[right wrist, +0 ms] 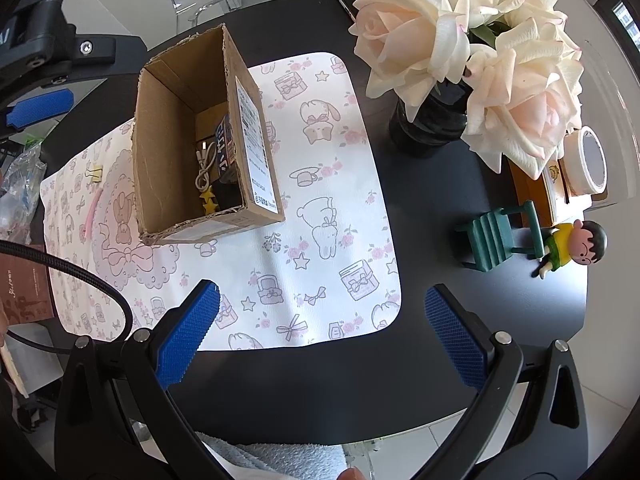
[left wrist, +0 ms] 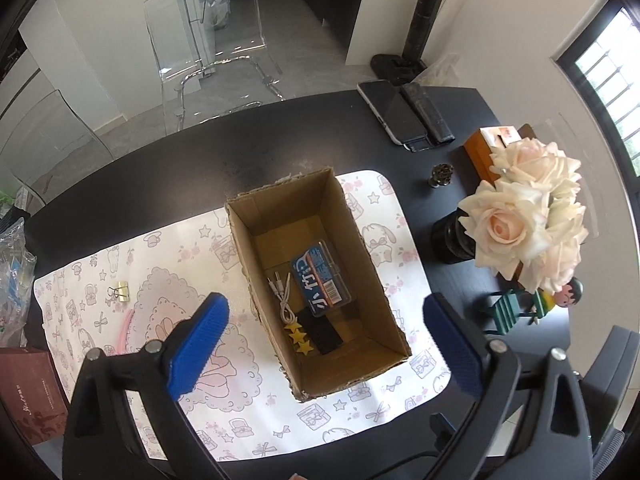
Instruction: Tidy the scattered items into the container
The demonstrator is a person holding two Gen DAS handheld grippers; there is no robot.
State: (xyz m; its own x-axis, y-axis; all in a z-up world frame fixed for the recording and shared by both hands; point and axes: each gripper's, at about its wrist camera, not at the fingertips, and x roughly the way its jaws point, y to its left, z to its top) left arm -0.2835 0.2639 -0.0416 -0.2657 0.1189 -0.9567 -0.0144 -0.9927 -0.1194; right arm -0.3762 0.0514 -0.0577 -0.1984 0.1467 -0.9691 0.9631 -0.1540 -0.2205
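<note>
An open cardboard box (left wrist: 370,240) (right wrist: 176,208) stands on a white patterned mat (left wrist: 224,420) (right wrist: 320,240). Inside lie a blue card case (left wrist: 320,280), a white cable (left wrist: 282,296) (right wrist: 204,168), a yellow star clip (left wrist: 298,336) (right wrist: 209,200) and a flat black item (left wrist: 322,330). A gold binder clip (left wrist: 121,292) (right wrist: 96,171) and a pink strip (left wrist: 123,332) (right wrist: 90,210) lie on the mat left of the box. My left gripper (left wrist: 326,344) is open and empty above the box's near end. My right gripper (right wrist: 322,332) is open and empty above the mat's near right corner.
A vase of pale roses (left wrist: 528,216) (right wrist: 472,40), a green toy chair (left wrist: 510,312) (right wrist: 496,236) and a doll (right wrist: 572,248) stand right of the mat. A phone (left wrist: 394,110) lies at the far table edge. A brown box (left wrist: 28,392) sits at the left.
</note>
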